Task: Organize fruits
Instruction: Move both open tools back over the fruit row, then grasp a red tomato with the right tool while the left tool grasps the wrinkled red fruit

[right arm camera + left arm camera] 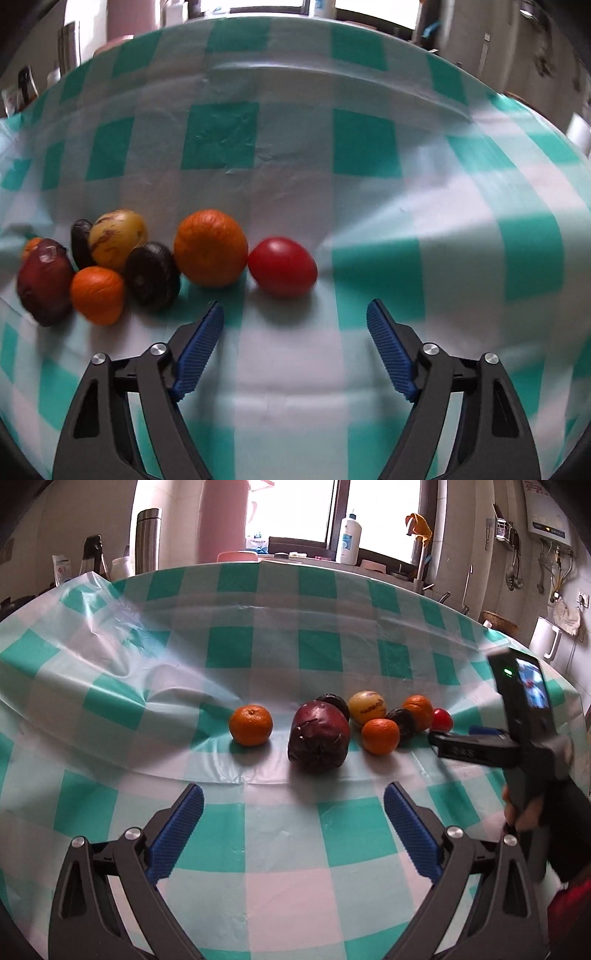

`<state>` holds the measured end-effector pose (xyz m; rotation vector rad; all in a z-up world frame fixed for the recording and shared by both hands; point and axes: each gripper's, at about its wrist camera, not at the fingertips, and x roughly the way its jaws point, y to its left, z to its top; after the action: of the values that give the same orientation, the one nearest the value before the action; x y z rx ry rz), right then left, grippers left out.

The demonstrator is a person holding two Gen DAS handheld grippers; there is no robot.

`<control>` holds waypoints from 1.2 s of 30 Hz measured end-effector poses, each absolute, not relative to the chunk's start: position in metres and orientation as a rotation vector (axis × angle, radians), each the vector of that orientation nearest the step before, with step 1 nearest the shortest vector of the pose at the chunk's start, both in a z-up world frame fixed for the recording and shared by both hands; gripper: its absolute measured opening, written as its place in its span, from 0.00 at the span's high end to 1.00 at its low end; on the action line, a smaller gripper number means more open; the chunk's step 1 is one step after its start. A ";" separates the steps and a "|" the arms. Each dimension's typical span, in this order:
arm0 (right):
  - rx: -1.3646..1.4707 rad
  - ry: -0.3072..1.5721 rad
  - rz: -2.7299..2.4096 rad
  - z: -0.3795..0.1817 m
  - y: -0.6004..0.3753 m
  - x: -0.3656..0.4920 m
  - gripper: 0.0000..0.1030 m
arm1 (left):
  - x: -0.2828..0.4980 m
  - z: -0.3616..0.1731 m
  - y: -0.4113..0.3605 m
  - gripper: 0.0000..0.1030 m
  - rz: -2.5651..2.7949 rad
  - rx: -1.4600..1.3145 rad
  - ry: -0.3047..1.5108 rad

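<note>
Fruit lies in a loose row on the worktop [280,853], which is covered by a glossy, creased plastic cloth in teal and white checks. In the left wrist view, going left to right: a round, dimpled tangerine [250,725] sits alone at 9 o'clock of a large dark-red pomegranate [318,737] with dull, scuffed skin. A wrinkled black fruit [334,702] peeks from behind the pomegranate at its 1 o'clock. Next comes a smooth yellow fruit with purple streaks [366,706], a second small tangerine [380,736] at its 6 o'clock, another shrivelled dark fruit [403,720], a larger orange [417,710] with puckered peel, and a shiny red tomato [441,719] at the row's right end.

The left gripper [293,794] hangs above the cloth with its ribbed blue pads spread wide, holding nothing, at 6 o'clock of the pomegranate. The right gripper [295,310] is likewise spread and empty, just short of the tomato [282,266], which lies beside the orange [210,247]; this view is slightly blurred.
</note>
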<state>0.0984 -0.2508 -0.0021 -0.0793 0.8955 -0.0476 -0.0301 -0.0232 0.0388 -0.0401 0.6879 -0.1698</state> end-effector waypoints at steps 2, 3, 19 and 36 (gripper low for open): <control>-0.080 0.890 -0.023 -0.002 -0.256 0.109 0.29 | -0.030 0.038 -0.023 0.05 -0.175 -0.040 0.693; -0.088 0.893 -0.014 -0.002 -0.257 0.114 0.29 | -0.029 0.038 -0.023 0.05 -0.175 -0.042 0.695; 0.132 0.876 0.149 0.004 -0.271 0.062 0.61 | -0.008 0.025 0.007 0.05 -0.120 -0.186 0.783; 0.366 0.754 0.220 0.009 -0.265 0.003 0.61 | 0.047 0.017 -0.046 0.10 -0.204 -0.071 0.852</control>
<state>0.0029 -0.2655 0.0087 0.3662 0.7544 0.2197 0.0466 -0.0461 0.0173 -0.0712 0.8520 -0.2044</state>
